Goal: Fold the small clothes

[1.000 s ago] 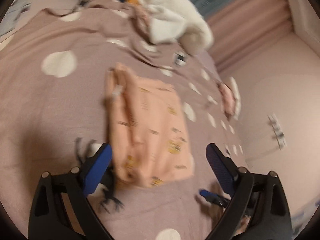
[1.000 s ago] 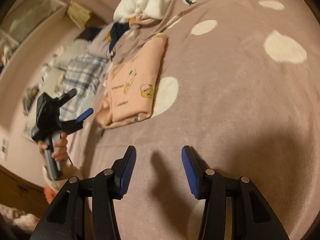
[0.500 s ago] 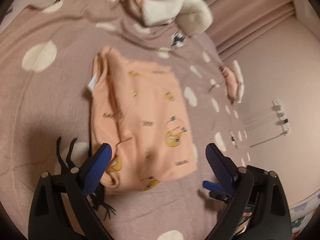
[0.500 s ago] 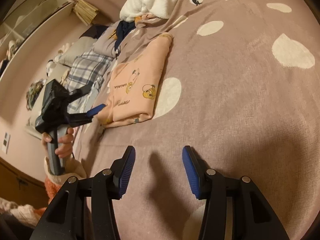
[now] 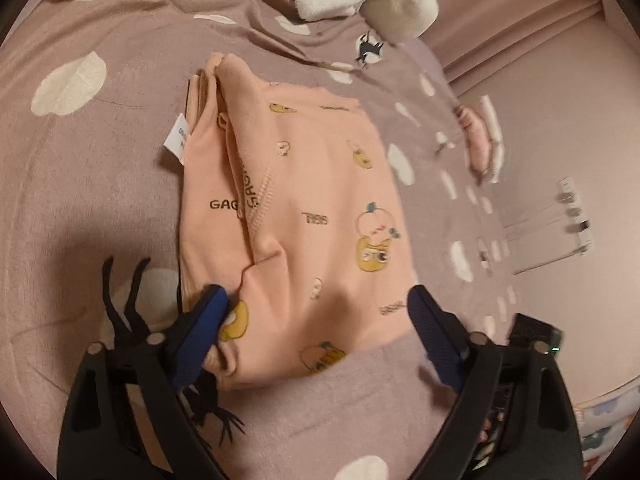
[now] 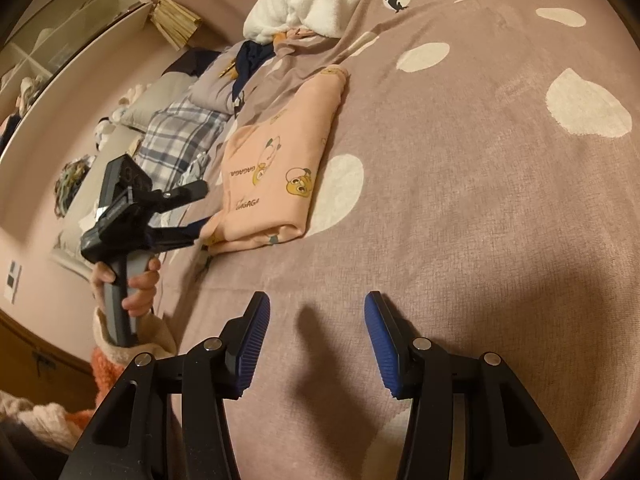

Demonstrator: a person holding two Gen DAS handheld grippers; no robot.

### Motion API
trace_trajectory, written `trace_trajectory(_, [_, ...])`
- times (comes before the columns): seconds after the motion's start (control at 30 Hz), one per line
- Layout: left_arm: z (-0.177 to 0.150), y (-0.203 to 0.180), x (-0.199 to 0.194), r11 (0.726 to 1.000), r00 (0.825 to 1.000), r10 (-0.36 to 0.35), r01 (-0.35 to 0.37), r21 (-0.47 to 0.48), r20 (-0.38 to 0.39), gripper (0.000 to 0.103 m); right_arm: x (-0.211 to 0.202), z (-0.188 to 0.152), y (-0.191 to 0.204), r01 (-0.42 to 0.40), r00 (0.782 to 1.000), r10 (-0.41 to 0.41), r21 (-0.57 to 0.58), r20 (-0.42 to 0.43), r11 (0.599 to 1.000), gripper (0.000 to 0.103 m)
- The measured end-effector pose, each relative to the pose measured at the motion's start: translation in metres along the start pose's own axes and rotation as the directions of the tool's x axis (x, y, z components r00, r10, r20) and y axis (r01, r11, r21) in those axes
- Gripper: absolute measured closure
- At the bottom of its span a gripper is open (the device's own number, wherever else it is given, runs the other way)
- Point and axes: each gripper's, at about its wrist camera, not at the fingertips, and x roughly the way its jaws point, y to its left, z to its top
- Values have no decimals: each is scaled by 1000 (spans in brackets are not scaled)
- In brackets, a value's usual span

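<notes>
Between the closing, still unclenched jaws of the left gripper [image 5: 316, 316], the folded peach baby garment [image 5: 296, 216] is laid lengthwise, its long axis pointing away from the fingers; nothing is grasped by the parted right gripper [image 6: 316, 340].

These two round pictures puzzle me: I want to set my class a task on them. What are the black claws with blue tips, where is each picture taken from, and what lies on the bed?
No robot: a person holds a hand-grip clamp in each hand, with a camera looking along its fingers. One picture looks from the left gripper, the other from the right gripper. A folded peach garment lies on a spotted blanket. The left gripper's jaws have just been closing around the garment's near edge, without clamping it yet. The right gripper is open, holding nothing, over bare blanket.
</notes>
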Motion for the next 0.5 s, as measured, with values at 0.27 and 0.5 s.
trace_trajectory(0.27, [-4, 19, -3, 993, 994, 106, -107, -50, -18, 83, 0, 0, 1, 10, 1000, -10, -7, 4, 1000, 53])
trace_trajectory(0.5, [-8, 21, -9, 987, 988, 154, -153, -53, 22, 92, 0, -1, 2, 16, 1000, -16, 2, 9, 1000, 53])
